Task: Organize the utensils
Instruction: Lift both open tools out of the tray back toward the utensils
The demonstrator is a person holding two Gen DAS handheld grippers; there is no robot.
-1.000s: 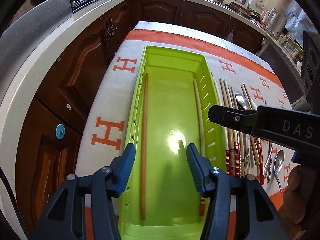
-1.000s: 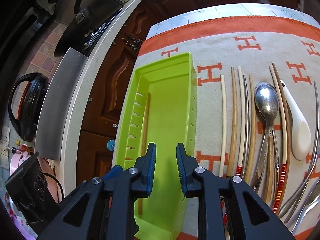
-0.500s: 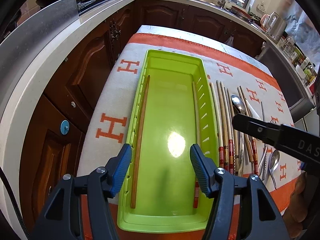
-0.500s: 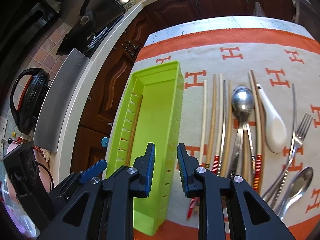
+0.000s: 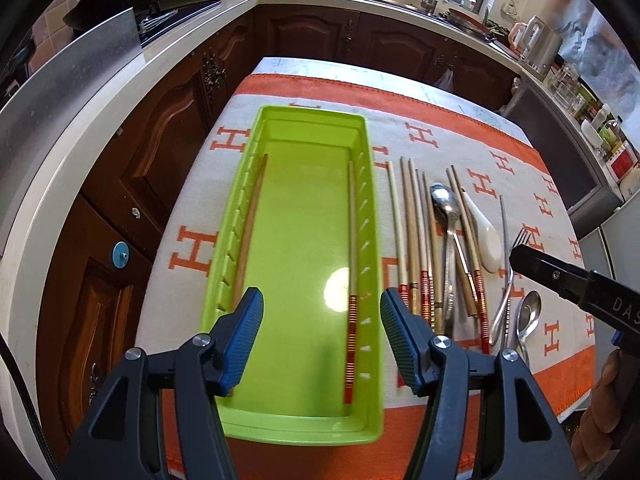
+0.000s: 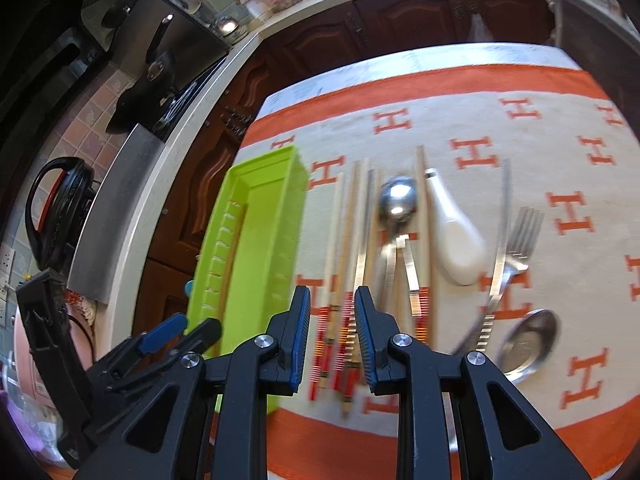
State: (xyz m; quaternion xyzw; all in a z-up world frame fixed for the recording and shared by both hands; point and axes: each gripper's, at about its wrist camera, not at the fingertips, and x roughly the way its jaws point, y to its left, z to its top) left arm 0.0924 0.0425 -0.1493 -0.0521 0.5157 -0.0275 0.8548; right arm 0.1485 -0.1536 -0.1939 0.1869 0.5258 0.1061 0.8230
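Two empty grippers over a long lime-green plastic tray (image 5: 304, 216) and loose cutlery.
We see our left gripper (image 5: 322, 336) gaping above the tray's lower end; our right gripper (image 6: 332, 336), narrowly parted, hovers over red-banded wooden chopsticks (image 6: 340, 240) at centre frame.

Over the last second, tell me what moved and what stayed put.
The right gripper swung from above the green tray to above the chopsticks on the cloth, jaws narrowly apart and empty. The left gripper drew back over the tray; its jaws have just been opening, nothing between them. Unchanged: two chopsticks in the tray, spoons, fork and white spoon on the cloth.
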